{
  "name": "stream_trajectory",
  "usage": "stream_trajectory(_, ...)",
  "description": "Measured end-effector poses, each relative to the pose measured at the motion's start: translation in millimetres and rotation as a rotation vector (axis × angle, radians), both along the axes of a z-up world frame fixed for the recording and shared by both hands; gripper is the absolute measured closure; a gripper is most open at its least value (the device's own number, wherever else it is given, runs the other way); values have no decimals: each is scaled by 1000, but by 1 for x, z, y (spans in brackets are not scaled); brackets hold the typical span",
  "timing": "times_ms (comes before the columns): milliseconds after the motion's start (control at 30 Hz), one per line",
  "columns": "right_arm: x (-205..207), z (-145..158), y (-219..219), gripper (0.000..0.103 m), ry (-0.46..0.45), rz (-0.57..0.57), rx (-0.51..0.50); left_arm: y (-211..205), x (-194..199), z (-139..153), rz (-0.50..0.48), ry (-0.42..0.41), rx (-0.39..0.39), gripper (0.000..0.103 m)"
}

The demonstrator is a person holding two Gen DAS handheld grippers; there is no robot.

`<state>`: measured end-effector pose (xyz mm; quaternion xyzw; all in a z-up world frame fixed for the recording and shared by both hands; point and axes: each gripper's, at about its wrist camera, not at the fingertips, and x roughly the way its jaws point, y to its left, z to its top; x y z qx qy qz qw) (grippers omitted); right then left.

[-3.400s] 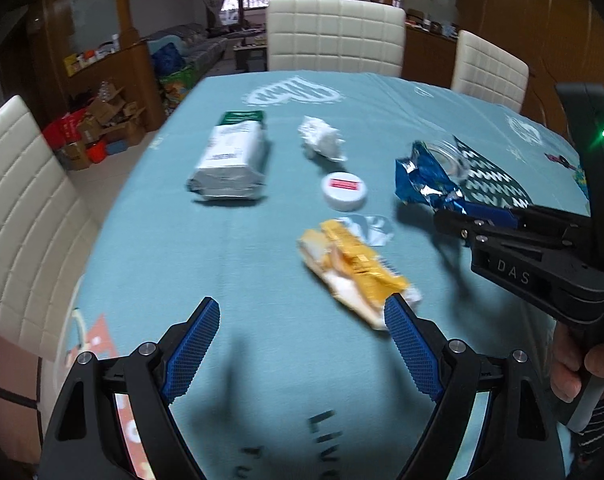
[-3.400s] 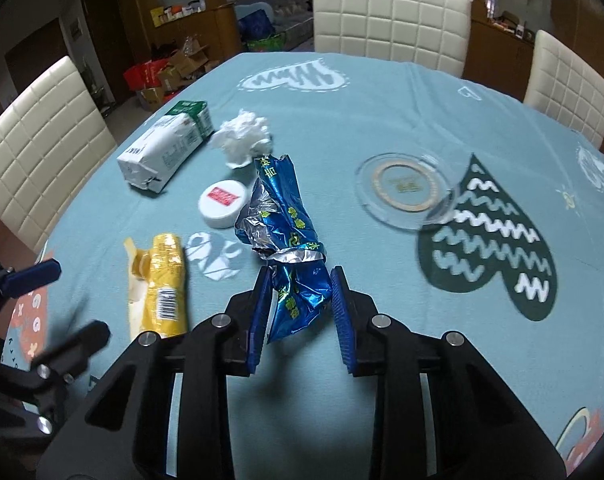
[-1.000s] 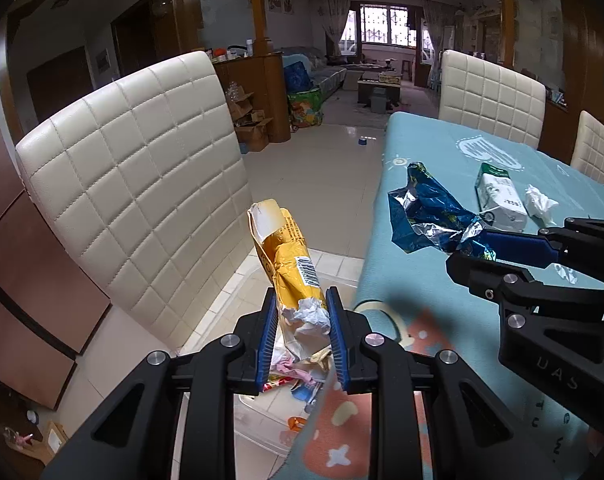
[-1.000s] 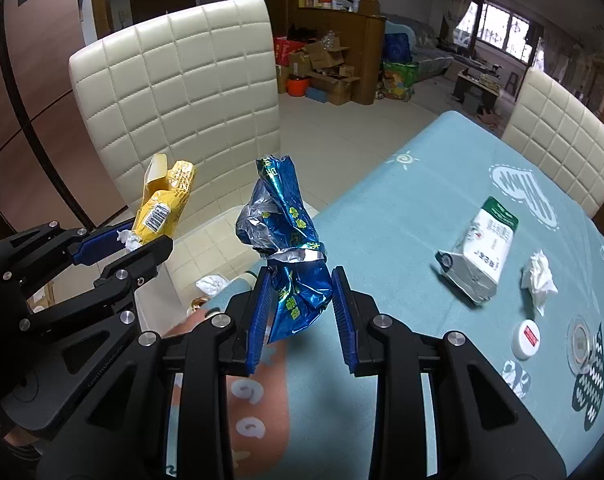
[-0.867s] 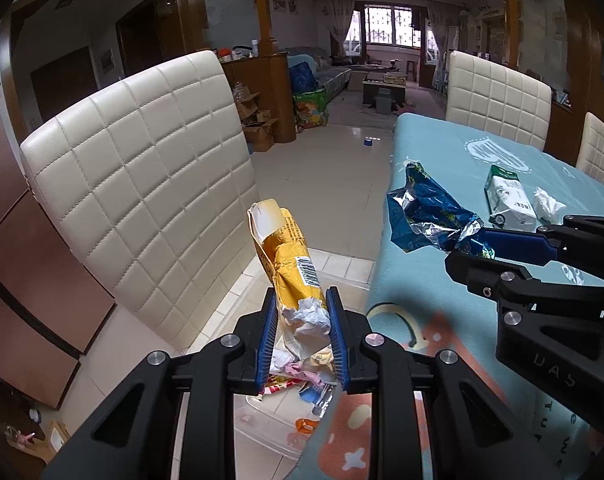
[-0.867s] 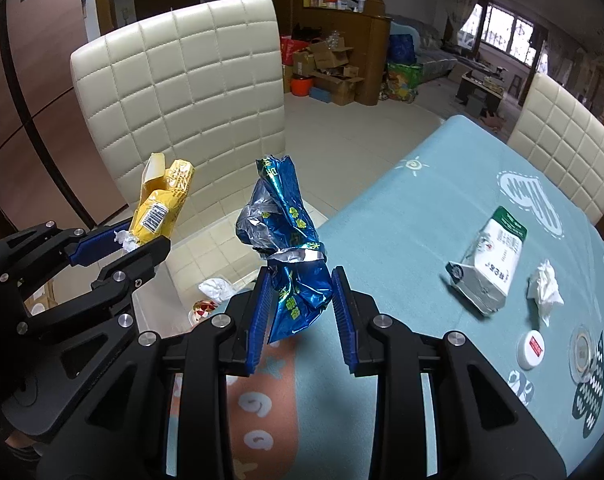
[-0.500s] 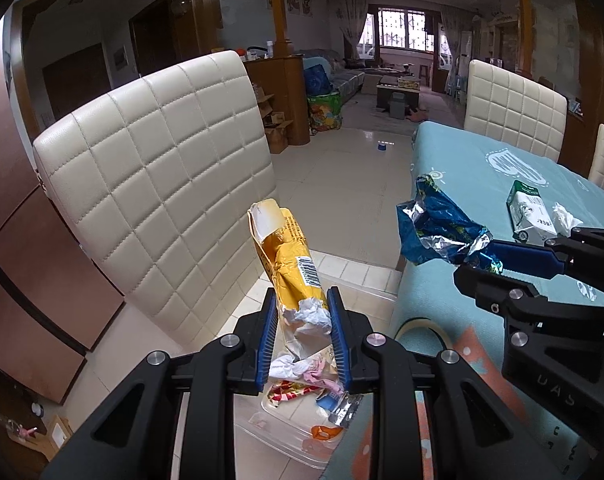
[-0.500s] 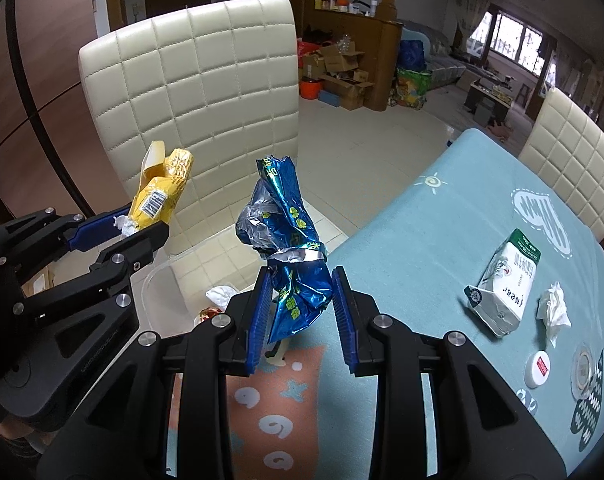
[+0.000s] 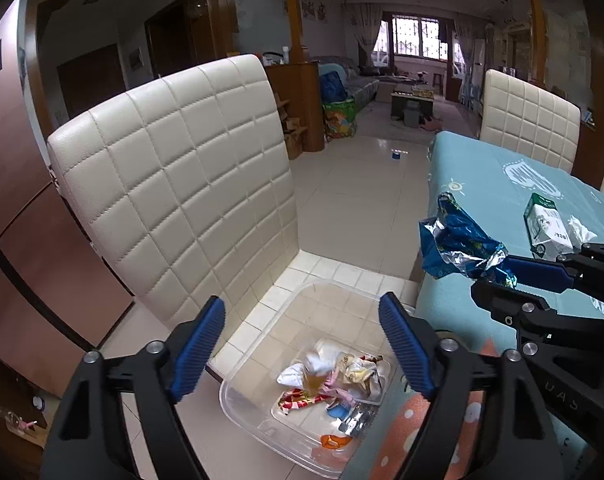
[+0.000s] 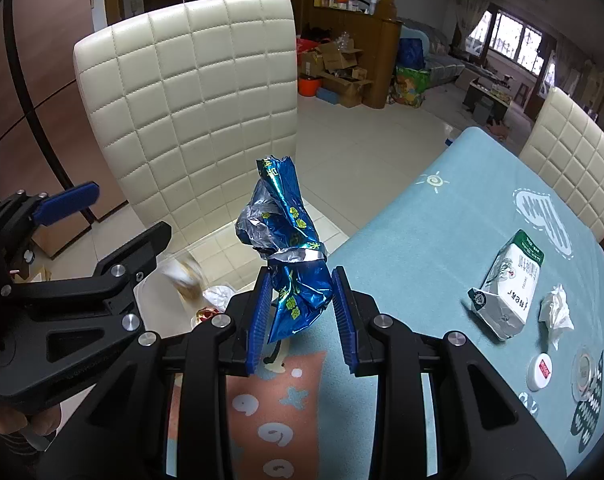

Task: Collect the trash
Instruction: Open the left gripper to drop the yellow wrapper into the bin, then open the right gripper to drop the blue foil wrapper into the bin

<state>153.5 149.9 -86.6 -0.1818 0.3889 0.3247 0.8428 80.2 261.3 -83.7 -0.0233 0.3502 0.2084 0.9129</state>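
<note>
Cream quilted chair (image 9: 182, 200) fills the view ahead of both tongs, same as 0.5 s ago. Teal counter (image 9: 481, 184) to the right of left tongs, under right tongs.

Clear bin (image 9: 262, 364) on the floor tiles, directly below and ahead of left tongs (image 9: 302, 348); holds mixed wrappers and paper scraps.

Main change: left tongs were pinching the yellow wrapper 0.5 s ago, now spread wide w/ nothing between. Yellow wrapper (image 9: 315, 364) shows as a blurred pale shape over the bin contents; can't tell if it's landed.

Right tongs (image 10: 300, 312) unchanged, pressed on the blue foil bag (image 10: 286, 240), bag upright above the pads, over the counter edge.

On the counter, far right of right tongs: milk carton (image 10: 509, 284) lying down, crumpled tissue (image 10: 557, 308) just beside it, white cap (image 10: 539, 365) nearer.
</note>
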Motion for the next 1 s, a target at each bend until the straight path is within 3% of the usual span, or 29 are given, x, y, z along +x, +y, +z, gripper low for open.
stream_trajectory(1000,-14,-5,21,70,-12,44,-9,36,-29,-3,148,2,-41,24)
